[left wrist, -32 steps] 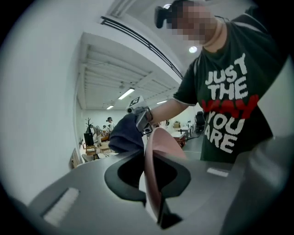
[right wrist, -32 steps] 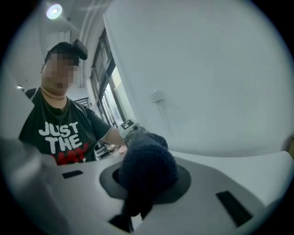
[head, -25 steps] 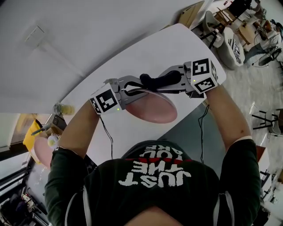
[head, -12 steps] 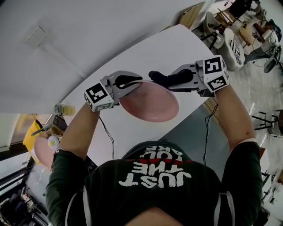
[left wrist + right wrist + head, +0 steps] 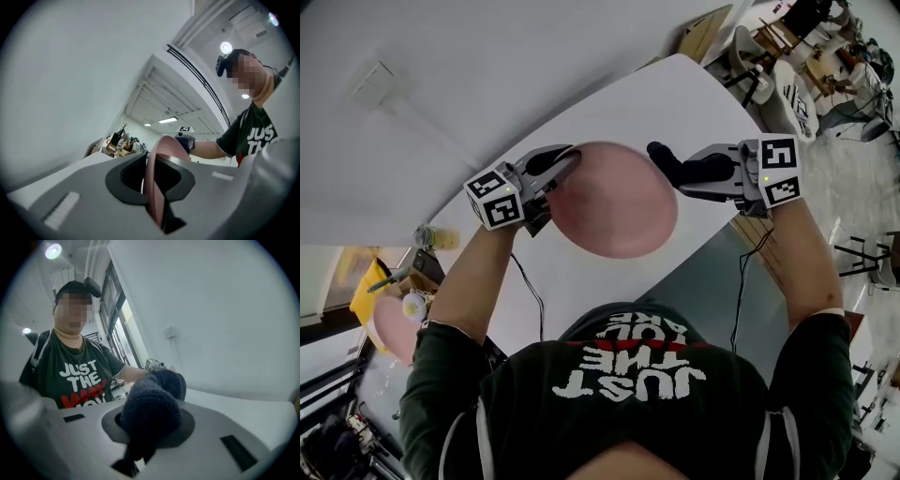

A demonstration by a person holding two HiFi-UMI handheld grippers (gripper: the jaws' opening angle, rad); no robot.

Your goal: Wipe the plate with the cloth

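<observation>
Pink ceramic is clamped in the left gripper: in the left gripper view the plate is seen edge-on, with its rim pressed between the two jaws. These jaws have just been eased open a little, with the rim between them. Only the head view shows the plate's round face, which is held tilted above the white table, the left gripper being at the plate's left edge. At the plate's right edge the right gripper is closed on the dark cloth. The right gripper view shows that grip plainly: the cloth is bunched between the jaws and bulges out past their tips. The head view places the cloth's free end just beside the plate's upper right rim. Whether the two touch cannot be told. In the left gripper view the cloth appears just beyond the plate's far edge.
</observation>
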